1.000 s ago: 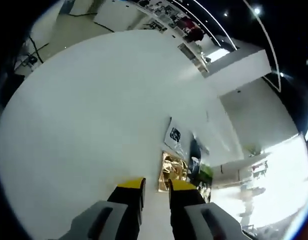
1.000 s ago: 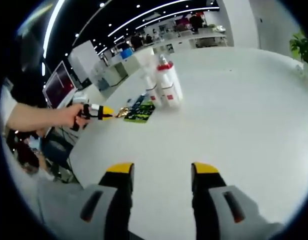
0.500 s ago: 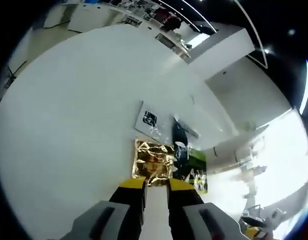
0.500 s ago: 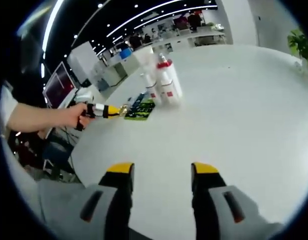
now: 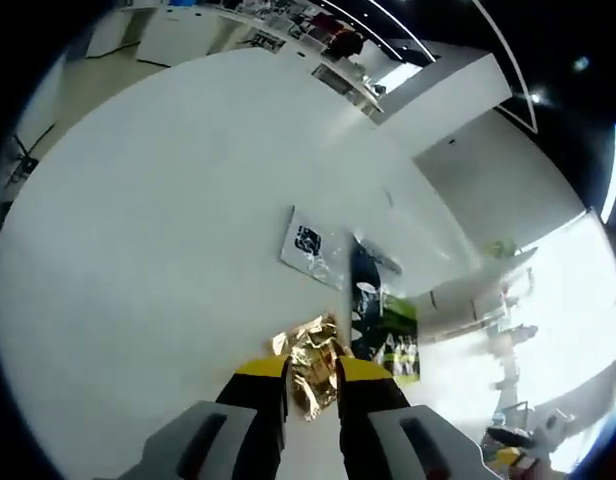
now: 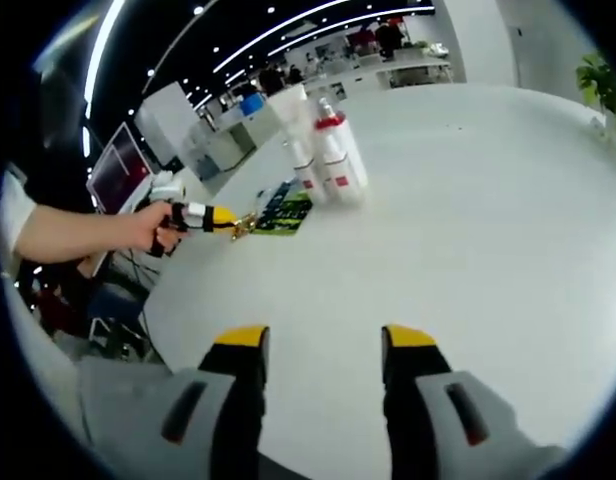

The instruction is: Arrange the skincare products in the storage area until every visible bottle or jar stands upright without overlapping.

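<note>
So, in my left gripper view the left gripper (image 5: 312, 372) has its jaws nearly closed, pinching a crinkled gold foil sachet (image 5: 310, 362) on the white table (image 5: 158, 230). Beside it lie flat packets: a white sachet (image 5: 310, 244), a dark sachet (image 5: 364, 300) and a green sachet (image 5: 400, 346). My right gripper view adds two upright white bottles (image 6: 328, 160) with red labels, standing beside the packets. The right gripper (image 6: 319, 345) hangs wide open over bare tabletop, holding nothing.
</note>
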The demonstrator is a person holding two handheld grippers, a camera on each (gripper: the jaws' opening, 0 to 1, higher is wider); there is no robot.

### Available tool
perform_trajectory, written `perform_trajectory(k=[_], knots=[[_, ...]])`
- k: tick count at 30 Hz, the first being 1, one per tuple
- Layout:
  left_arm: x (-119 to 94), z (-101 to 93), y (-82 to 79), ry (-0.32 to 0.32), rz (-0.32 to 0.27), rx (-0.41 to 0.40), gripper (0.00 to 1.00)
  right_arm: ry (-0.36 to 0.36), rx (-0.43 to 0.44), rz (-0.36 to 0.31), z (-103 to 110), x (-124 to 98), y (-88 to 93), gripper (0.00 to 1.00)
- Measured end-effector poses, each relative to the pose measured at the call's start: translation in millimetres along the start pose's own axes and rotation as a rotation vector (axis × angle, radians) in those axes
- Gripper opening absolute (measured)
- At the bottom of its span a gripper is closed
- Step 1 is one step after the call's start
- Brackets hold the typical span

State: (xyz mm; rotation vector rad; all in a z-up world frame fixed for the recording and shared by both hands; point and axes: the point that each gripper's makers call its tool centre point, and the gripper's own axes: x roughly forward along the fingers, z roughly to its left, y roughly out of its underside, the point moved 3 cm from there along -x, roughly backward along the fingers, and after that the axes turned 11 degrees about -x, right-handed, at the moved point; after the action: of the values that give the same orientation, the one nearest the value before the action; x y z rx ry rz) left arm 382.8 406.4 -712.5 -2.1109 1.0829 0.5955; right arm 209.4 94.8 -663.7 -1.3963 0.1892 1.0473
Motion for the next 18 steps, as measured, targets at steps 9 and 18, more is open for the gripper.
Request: perform_trajectory(k=[9, 18], knots=[[12, -8.8, 1.8, -0.102, 0.069, 0.713, 0.52, 0.003, 0.009, 0.010, -2, -2, 5.4, 0.46], [19, 3.8, 17.2, -0.107, 0.198, 0.867, 0.56, 0.007, 0.022, 0.011, -3, -2, 7.9, 0.46]])
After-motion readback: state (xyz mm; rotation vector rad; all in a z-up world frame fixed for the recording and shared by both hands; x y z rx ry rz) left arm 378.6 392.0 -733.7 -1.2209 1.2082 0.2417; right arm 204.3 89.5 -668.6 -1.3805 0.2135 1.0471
